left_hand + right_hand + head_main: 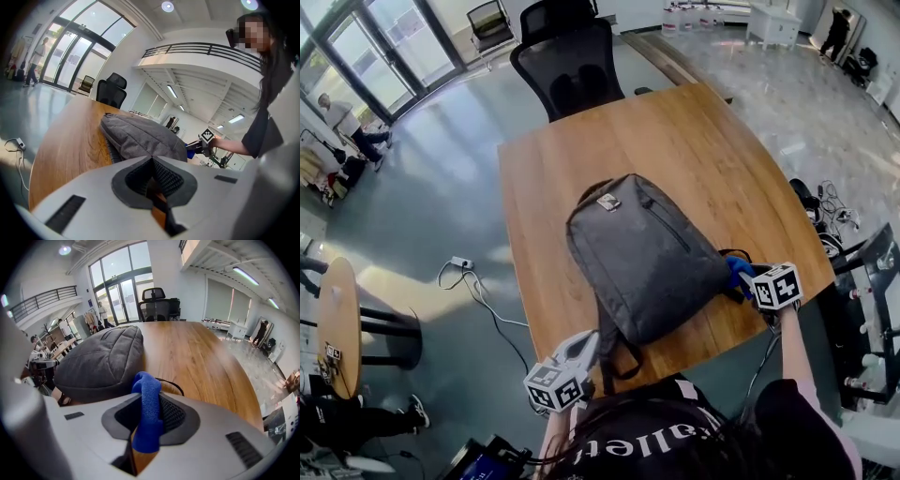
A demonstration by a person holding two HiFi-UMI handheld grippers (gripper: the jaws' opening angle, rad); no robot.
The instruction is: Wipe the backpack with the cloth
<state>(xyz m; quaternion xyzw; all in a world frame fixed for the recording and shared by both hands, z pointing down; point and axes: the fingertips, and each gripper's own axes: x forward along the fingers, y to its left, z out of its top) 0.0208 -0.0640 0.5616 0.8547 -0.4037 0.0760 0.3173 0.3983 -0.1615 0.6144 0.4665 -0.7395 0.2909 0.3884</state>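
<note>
A grey backpack (649,255) lies flat on the wooden table (694,141), its straps toward me. The same backpack (140,136) shows ahead in the left gripper view, and beside the jaws as the backpack (101,362) in the right gripper view. My right gripper (748,278) is shut on a blue cloth (149,408), held at the bag's near right corner; the cloth (738,272) shows blue there. My left gripper (581,354) is shut with nothing in it, at the table's near edge by the straps.
A black office chair (567,61) stands at the table's far end. A power strip with cable (464,267) lies on the floor to the left. A round side table (337,323) is far left. Cables and a rack (862,281) sit at the right.
</note>
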